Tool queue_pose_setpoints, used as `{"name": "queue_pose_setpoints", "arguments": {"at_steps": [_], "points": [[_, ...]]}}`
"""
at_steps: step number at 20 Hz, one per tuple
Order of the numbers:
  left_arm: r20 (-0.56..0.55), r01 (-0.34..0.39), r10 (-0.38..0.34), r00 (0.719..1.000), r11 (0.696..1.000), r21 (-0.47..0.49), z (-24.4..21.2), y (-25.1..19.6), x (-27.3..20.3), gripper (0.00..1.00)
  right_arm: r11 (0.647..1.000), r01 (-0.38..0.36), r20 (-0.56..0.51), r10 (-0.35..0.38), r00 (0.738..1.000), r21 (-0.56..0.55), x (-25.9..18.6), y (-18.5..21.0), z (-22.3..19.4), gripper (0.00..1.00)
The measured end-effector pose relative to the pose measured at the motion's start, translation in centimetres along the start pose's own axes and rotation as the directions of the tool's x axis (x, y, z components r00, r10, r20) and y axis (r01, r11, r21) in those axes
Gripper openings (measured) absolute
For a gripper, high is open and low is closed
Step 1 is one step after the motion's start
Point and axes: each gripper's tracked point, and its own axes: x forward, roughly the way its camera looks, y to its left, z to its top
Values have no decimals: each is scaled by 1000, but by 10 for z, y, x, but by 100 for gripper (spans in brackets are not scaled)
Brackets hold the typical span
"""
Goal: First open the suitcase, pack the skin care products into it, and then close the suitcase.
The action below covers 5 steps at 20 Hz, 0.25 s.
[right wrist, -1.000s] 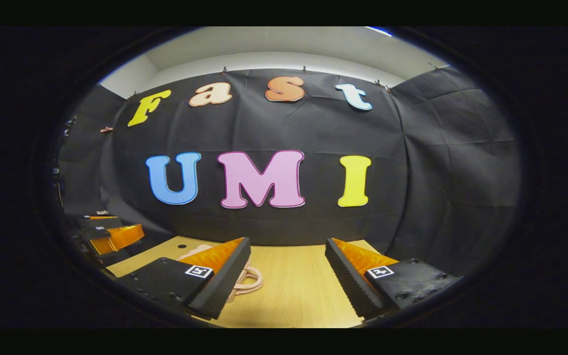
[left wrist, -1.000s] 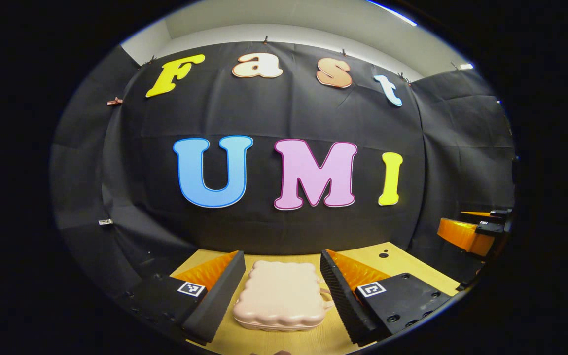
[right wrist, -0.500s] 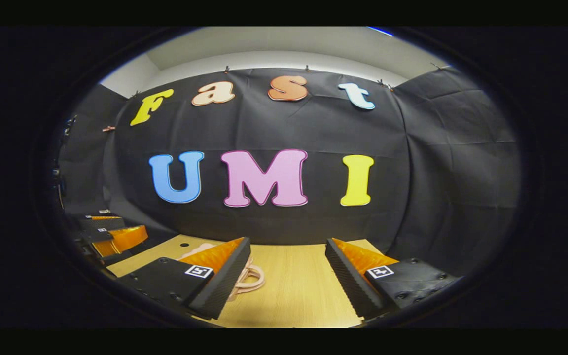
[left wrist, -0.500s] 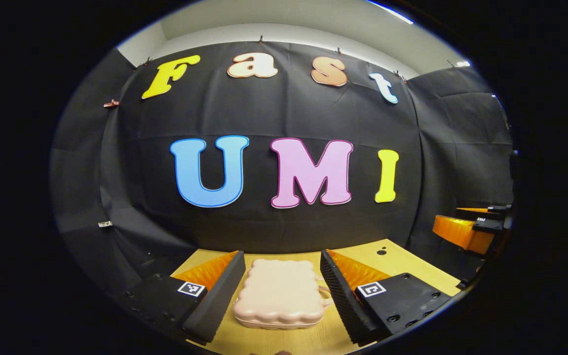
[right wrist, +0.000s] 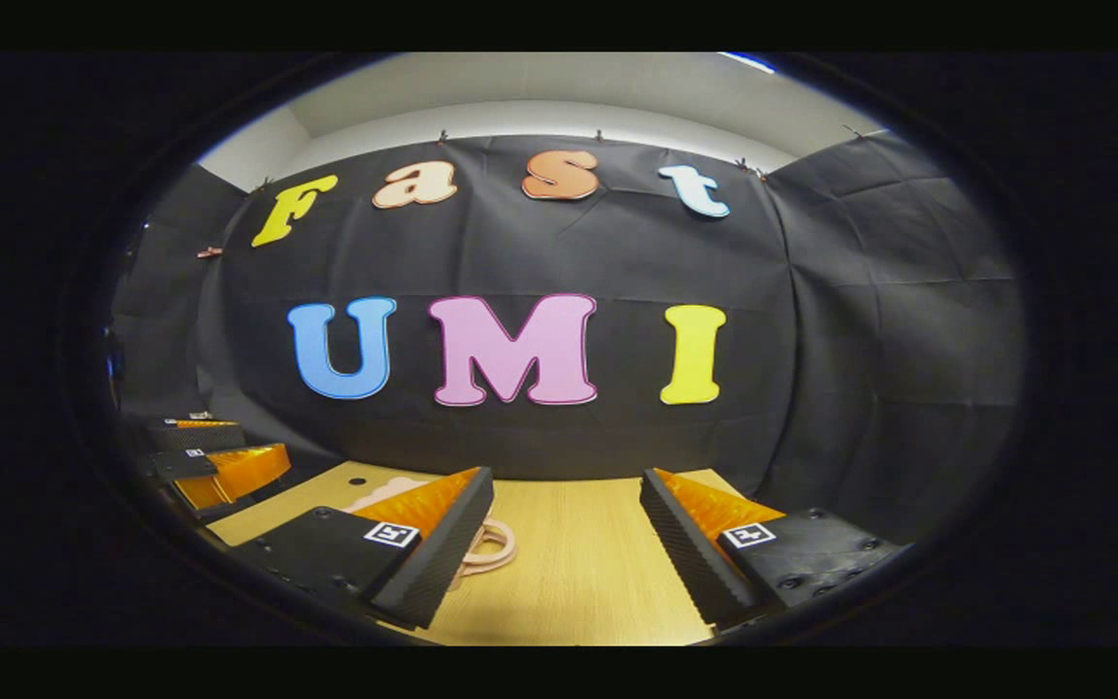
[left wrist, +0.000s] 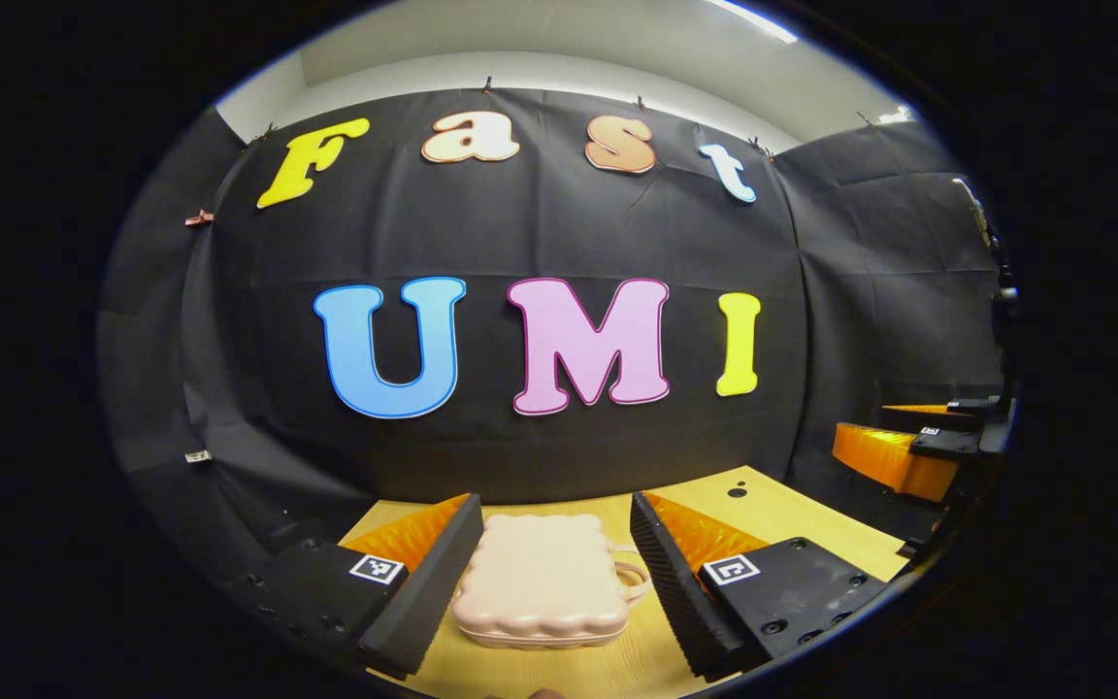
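Observation:
A small pale pink suitcase (left wrist: 540, 581) with a scalloped edge lies flat and closed on the wooden table (left wrist: 792, 515), its handle (left wrist: 633, 573) pointing right. My left gripper (left wrist: 551, 573) hovers over it, open, its fingers either side of the case without touching. In the left gripper view the other gripper (left wrist: 918, 449) hangs at the far right. My right gripper (right wrist: 564, 544) is open over bare table; the suitcase's handle (right wrist: 491, 544) peeks out behind its left finger (right wrist: 443, 558). The left gripper (right wrist: 214, 466) appears at the far left of the right gripper view.
The wooden table (right wrist: 578, 573) ends at the black cloth wall behind. A small dark hole (left wrist: 738, 492) marks the tabletop to the right of the suitcase.
The left gripper view has drifted slightly rightward and down, so the suitcase sits a little further left and lower between the fingers. The right gripper has barely moved.

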Motion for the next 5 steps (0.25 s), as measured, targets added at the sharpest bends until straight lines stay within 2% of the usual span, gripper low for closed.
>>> {"name": "queue_pose_setpoints", "arguments": {"at_steps": [5], "points": [[4,-7,7,1000,1000,-1,2,-1,-5,96,1000,19,1,-18,1000,-2,-3,-7,0,97]]}}
